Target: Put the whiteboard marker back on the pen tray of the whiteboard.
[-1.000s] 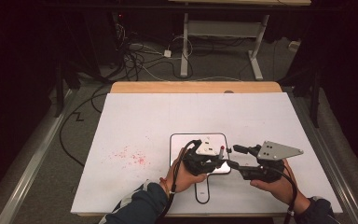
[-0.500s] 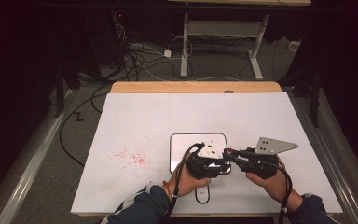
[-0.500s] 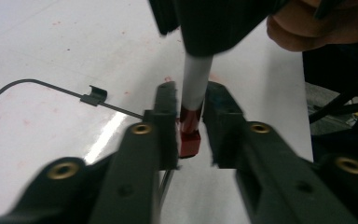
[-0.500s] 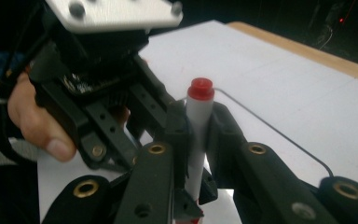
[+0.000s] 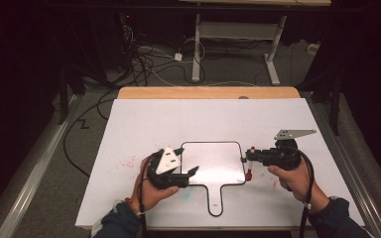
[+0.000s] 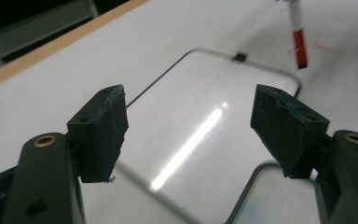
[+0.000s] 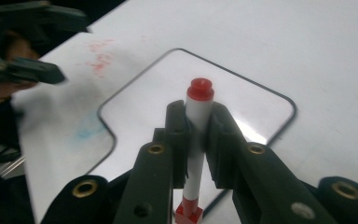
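No readable text, labels, brands or nos. anywhere: whiteboard (image 5: 213, 163) is blank, marker (image 7: 196, 140) shows plain white barrel w/ red ends, no print. Red and blue smudges on the table sheet (image 5: 144, 124) form no letters.

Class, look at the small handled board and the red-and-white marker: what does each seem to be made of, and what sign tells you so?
Board: a glossy white, wipe-clean surface, judging by the bright streak of reflected light, with a thin dark rim, perhaps plastic. Marker: likely smooth plastic; its white barrel and red ends show an even, slightly shiny surface.
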